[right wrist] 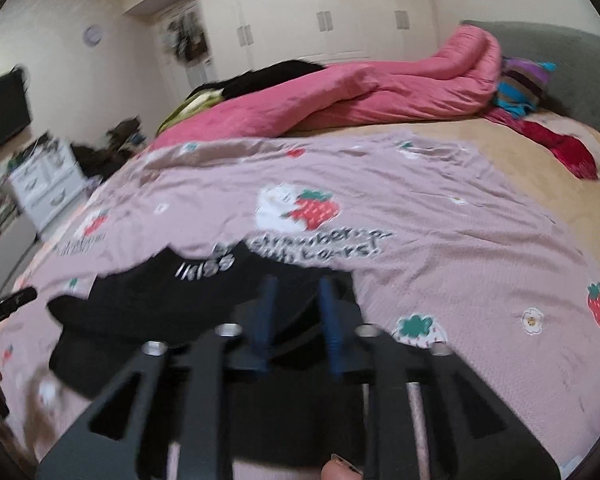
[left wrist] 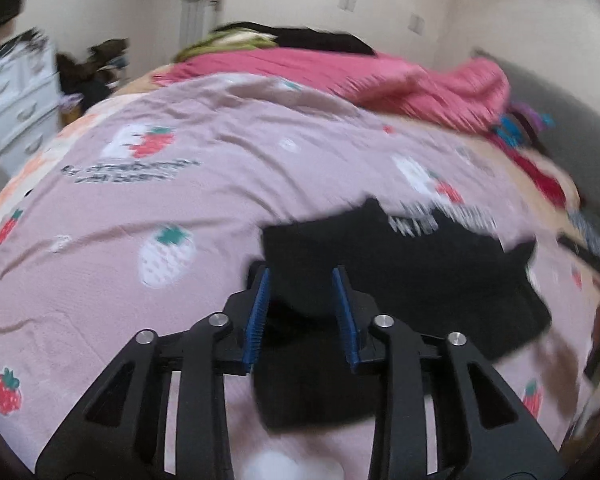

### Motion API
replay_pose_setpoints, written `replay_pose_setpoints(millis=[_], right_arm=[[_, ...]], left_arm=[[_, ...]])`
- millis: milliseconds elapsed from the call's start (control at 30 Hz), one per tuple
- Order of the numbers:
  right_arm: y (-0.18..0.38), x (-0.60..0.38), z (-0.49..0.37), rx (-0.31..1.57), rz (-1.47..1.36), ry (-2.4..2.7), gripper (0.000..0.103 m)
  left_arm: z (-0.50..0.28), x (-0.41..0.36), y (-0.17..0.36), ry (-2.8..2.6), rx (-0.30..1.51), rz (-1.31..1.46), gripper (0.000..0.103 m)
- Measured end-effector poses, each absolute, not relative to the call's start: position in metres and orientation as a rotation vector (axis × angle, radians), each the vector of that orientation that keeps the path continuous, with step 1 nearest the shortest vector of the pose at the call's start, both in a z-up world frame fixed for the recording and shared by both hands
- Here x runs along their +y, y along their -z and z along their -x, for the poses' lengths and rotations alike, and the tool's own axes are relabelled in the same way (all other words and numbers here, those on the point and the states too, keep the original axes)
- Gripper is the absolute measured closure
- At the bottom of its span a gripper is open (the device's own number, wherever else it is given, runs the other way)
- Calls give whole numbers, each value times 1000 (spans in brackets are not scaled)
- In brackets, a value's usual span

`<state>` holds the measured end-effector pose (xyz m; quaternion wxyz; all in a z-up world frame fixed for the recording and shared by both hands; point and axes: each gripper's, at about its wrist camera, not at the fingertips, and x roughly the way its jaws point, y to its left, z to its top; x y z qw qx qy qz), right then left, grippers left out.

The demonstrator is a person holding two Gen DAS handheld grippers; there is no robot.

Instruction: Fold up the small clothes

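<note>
A small black garment [left wrist: 420, 272] with white lettering lies partly folded on the pink strawberry-print sheet [left wrist: 140, 200]. My left gripper [left wrist: 301, 276] hovers over its near left part, blue pads apart, with black cloth showing in the gap. In the right wrist view the same black garment [right wrist: 160, 308] lies at lower left on the sheet [right wrist: 460, 260]. My right gripper [right wrist: 297, 282] is over its right end, pads a little apart, with a fold of cloth seen between them. Both views are blurred, and I see no pad pressing on cloth.
A rumpled pink quilt [right wrist: 380, 92] and dark clothes are piled at the far side of the bed. Striped and red fabrics [right wrist: 524, 84] lie by the grey headboard [right wrist: 572, 52]. A white drawer unit [right wrist: 44, 184] stands left of the bed. A fingertip [right wrist: 336, 470] shows at the bottom edge.
</note>
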<state>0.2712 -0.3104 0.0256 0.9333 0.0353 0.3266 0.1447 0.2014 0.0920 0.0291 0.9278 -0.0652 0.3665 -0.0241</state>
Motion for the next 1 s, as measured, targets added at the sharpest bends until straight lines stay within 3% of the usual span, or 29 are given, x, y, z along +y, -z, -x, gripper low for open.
replay_pose_setpoints(millis=[67,433,867,1000], right_arm=[[-17,-304,-266,694,-36,-312,92],[56,-272,-295,908,79,-276,92],[63,-271,-363,919,-63,-236,93],[55,-286,-372,868,-123,-190,93]], left_arm=[[-194,74,-16,103,798,79,94],[-211,36,37,44,868,-72,94],[-286,59,41,-36,875,57,94],[-298,78,30,-81,843,114,85]])
